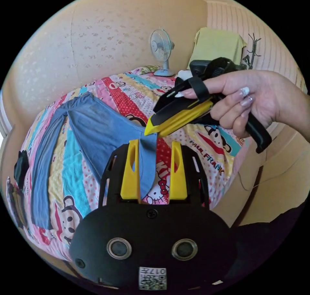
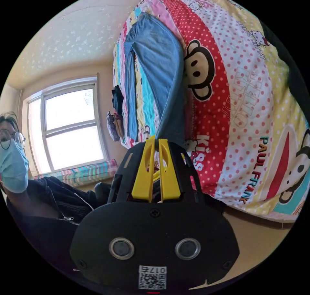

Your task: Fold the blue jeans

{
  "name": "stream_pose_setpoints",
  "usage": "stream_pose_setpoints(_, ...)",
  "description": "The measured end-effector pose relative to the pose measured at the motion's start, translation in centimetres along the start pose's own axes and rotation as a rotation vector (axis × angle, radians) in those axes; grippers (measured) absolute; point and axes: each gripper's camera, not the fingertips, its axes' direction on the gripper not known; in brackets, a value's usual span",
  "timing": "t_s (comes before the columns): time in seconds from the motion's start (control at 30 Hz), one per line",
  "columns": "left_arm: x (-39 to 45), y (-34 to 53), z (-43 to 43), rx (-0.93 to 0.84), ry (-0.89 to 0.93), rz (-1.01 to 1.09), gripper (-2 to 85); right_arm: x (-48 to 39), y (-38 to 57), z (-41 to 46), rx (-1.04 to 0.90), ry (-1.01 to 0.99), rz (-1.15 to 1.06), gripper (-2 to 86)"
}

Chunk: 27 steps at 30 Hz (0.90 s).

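Nearest in the left gripper view, the left hand-held gripper [image 1: 151, 165] stands with its two yellow jaws spread apart. A fold of the blue jeans [image 1: 97, 127] hangs between them against the left jaw, clear of the right one, so nothing is clamped. Just beyond, the right hand-held gripper [image 1: 155, 127], carried by the person's hand [image 1: 255, 101], has its jaws drawn together at the tip on the jeans' waist edge, just above the left jaws. The right gripper view agrees: the right hand-held gripper [image 2: 155, 143] pinches the denim [image 2: 158, 65] between nearly closed jaws.

Beyond the grippers, the jeans lie on the cartoon-print bedsheet [image 1: 193, 140] of the bed, legs splayed toward the far end, waist lifted at the near edge. Farther off, relative to the jeans: a pile of dark clothes [image 1: 21, 167] beside the leg hems, a standing fan [image 1: 161, 51] past the sheet's far edge, and a yellow-draped chair [image 1: 219, 44] beside the fan.

Risks, as judged: the lifted waist hangs on a single narrow pinch, and the heavy denim may slip out if pulled before the left jaws close. Closing on only one layer would skew the fold. The grippers are crowded at one spot and may collide. Dragging the legs could rumple the sheet or catch the dark clothes.
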Motion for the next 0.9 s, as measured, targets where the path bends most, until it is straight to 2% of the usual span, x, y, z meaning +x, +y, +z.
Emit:
stream_pose_setpoints(0.1, 0.4, 0.1, 1.2, -0.042, -0.015, -0.085, 11.2, -1.1, -0.5, 0.8, -0.027, -0.005, -0.023, 3.1)
stream_pose_setpoints(0.23, -1.2, 0.6, 0.8, 0.003, -0.03, -0.232, 0.7, -2.3, -0.6, 1.4, -0.039, 0.075, -0.074, 4.1)
stream_pose_setpoints(0.37, -1.8, 1.5, 0.9, -0.011, -0.027, -0.222, -0.5, -3.6, -2.6, 0.8, -0.111, 0.055, -0.208, 7.6)
stream_pose_setpoints(0.43, -2.6, 1.9, 0.2, 0.02, 0.001, -0.244, -0.7, -4.1, -4.7, -1.3, -0.058, 0.087, -0.25, 9.1)
stream_pose_setpoints(0.53, -3.6, 1.7, -0.7, 0.049, 0.015, -0.269, -0.8, -4.9, -11.0, -5.0, 0.071, 0.164, -0.314, 10.8)
stream_pose_setpoints(0.6, -4.2, 1.7, -1.5, 0.082, 0.035, -0.288, -0.8, -5.9, -18.3, -6.3, 0.15, 0.222, -0.392, 11.2)
stream_pose_setpoints(0.73, -6.4, 2.3, -2.9, 0.144, 0.132, -0.363, -0.8, -6.7, -31.0, -4.9, 0.245, 0.303, -0.472, 11.6)
stream_pose_setpoints(0.8, -7.5, 3.1, -3.3, 0.167, 0.157, -0.394, -0.8, -5.5, -39.3, -2.7, 0.259, 0.279, -0.418, 11.9)
stream_pose_setpoints(0.9, -10.0, 4.3, -3.3, 0.175, 0.193, -0.447, -0.8, -2.1, -46.3, 0.7, 0.288, 0.237, -0.279, 12.0)
